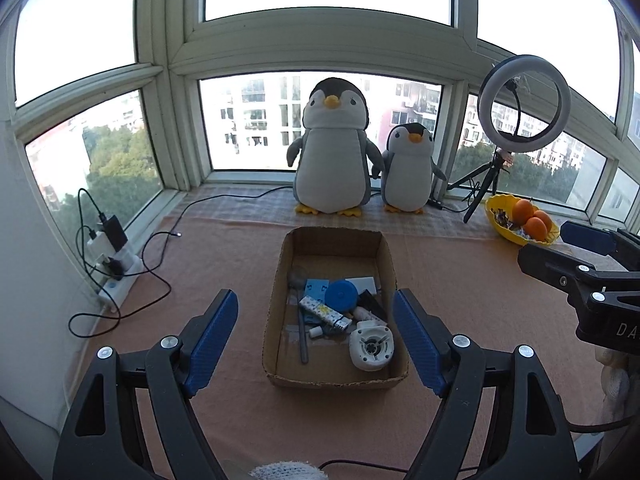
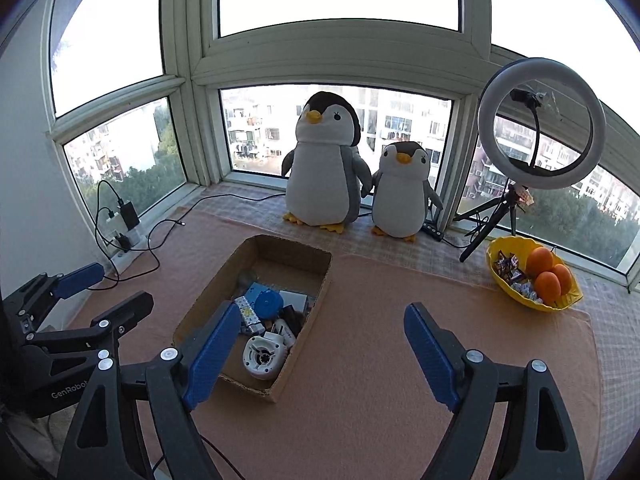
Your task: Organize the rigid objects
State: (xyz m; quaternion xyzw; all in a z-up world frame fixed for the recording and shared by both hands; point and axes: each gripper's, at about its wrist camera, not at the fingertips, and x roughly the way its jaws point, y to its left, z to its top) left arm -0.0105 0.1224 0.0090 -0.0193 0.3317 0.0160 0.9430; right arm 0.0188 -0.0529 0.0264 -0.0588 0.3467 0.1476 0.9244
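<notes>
A cardboard box (image 1: 335,376) is found on the cloth-covered counter (image 1: 460,300), holding the rigid objects: a white round fan (image 1: 371,347), a blue round lid (image 1: 341,295), a patterned tube (image 1: 325,312) and a grey spoon (image 1: 302,320), all lying loosely together. The left hand-held gripper (image 1: 316,340) is held above the box with jaws spread wide and nothing between the pads. The right hand-held gripper (image 2: 320,348) is likewise spread wide and empty, just right of the box. Two plush penguins (image 1: 332,148) are set behind the box at the window. A ring light (image 1: 524,104) on a tripod, a yellow bowl (image 1: 516,236) of oranges and a power strip (image 1: 116,276) with cables are noted well apart
</notes>
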